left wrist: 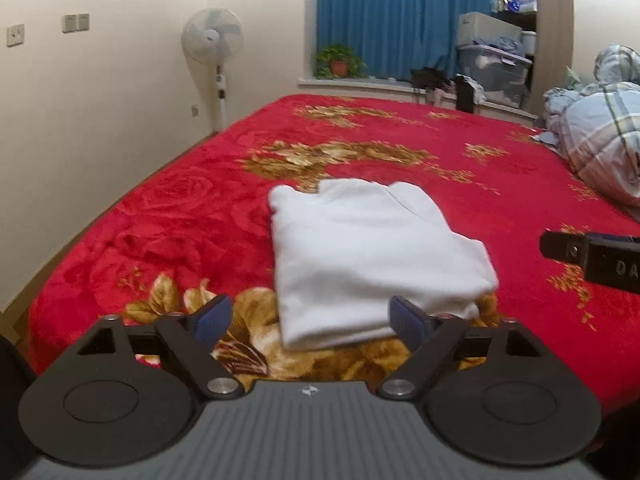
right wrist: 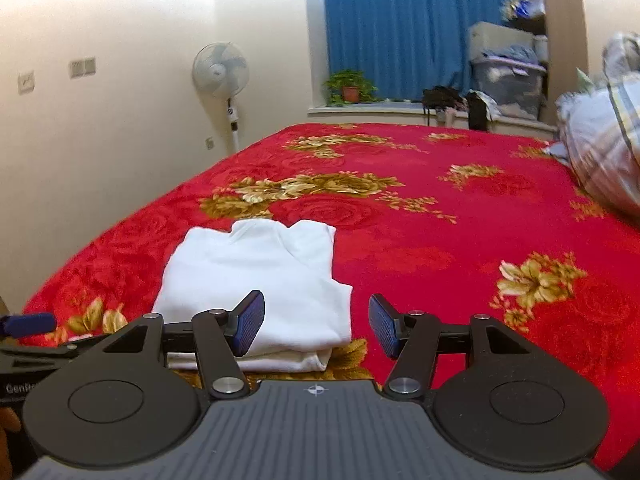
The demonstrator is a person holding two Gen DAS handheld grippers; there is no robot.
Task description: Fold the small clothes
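So over on the left there's a standing fan (left wrist: 212, 40) against the cream wall, then the left gripper (left wrist: 310, 320) hanging above the near edge of the red floral blanket (left wrist: 168, 216) with its jaws spread wide and nothing between them. The white garment (left wrist: 372, 256) sits folded into a neat rectangle on the blanket just ahead of both grippers — not touched by either. Further right, the right gripper (right wrist: 316, 324) is also wide apart and empty, and a plaid quilt (right wrist: 600, 148) is bunched up at the far right — blue curtain (right wrist: 400, 28) behind.
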